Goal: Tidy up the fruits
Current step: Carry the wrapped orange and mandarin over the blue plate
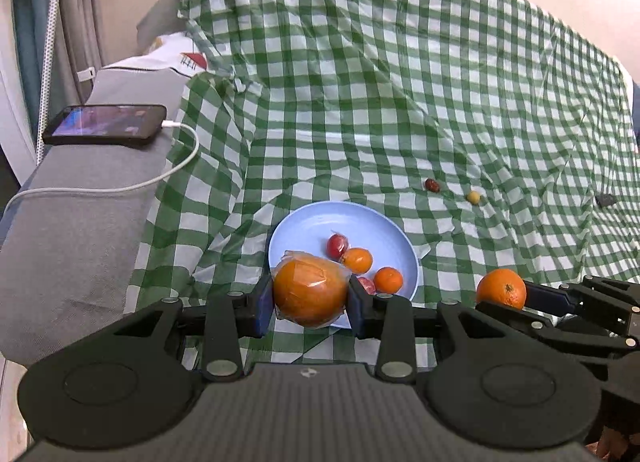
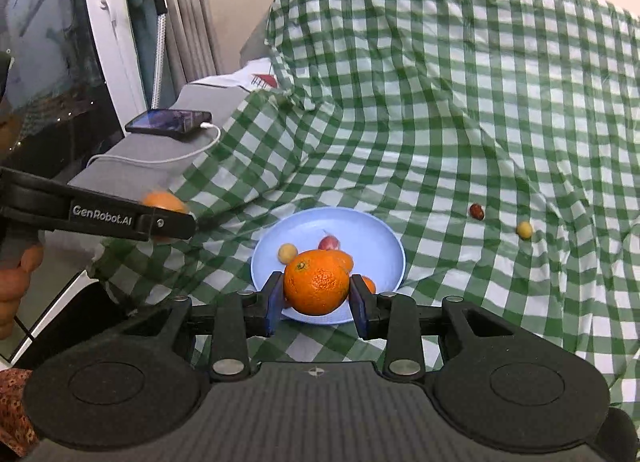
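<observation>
My left gripper (image 1: 310, 302) is shut on a plastic-wrapped orange (image 1: 310, 291), held over the near rim of a light blue plate (image 1: 304, 226). My right gripper (image 2: 316, 298) is shut on a bare orange (image 2: 316, 286) above the same plate (image 2: 360, 230). In the left wrist view the right gripper (image 1: 516, 298) appears at the right with its orange (image 1: 502, 288). The plate holds several small fruits: a red one (image 1: 337, 245) and two small oranges (image 1: 357, 260). A dark red fruit (image 1: 432, 185) and a yellow fruit (image 1: 473, 197) lie on the cloth beyond the plate.
A green-and-white checked cloth (image 1: 400, 102) covers the sofa seat and back. A phone (image 1: 106, 124) on a white charging cable (image 1: 120, 186) rests on the grey armrest (image 1: 80, 242) at the left. A small dark object (image 1: 605, 200) lies at the far right.
</observation>
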The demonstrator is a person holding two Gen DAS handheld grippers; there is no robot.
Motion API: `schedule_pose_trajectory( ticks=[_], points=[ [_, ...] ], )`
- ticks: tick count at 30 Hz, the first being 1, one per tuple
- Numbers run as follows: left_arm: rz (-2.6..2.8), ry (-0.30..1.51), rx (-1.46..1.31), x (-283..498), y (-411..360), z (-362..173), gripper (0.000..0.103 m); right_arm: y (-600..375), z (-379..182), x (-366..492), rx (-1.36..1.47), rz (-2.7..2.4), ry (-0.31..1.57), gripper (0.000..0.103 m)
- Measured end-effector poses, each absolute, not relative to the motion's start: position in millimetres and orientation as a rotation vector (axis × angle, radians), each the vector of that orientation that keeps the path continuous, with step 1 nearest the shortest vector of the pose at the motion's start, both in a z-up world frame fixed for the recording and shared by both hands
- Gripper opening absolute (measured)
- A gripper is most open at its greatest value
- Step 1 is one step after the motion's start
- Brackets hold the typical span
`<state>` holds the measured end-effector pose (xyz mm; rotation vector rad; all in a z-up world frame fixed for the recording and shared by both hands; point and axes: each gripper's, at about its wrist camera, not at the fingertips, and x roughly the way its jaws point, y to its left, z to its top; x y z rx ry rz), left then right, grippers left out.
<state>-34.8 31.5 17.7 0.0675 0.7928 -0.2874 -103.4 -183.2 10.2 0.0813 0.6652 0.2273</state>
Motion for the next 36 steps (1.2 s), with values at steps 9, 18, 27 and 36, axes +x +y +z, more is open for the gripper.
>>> schedule_pose_trajectory(
  ticks=[9, 18, 27, 36],
  points=[
    [-0.302, 0.77, 0.064, -40.5, 24.9, 24.3, 0.041, -188.9, 15.6, -109.6, 0.083, 0.211, 0.642, 0.036],
    [-0.279, 0.784, 0.06, -30.9, 28.8, 21.6, 0.041, -188.7, 13.3, -106.1, 0.092, 0.217, 0.652, 0.036],
    [-0.264, 0.804, 0.055, -12.4, 29.5, 17.2, 0.041, -187.1, 6.4, -91.4, 0.097, 0.228, 0.678, 0.036],
    [-0.257, 0.839, 0.067, 26.2, 19.9, -1.9, 0.041, -183.2, -14.7, -51.1, 0.085, 0.214, 0.72, 0.036]
  ],
)
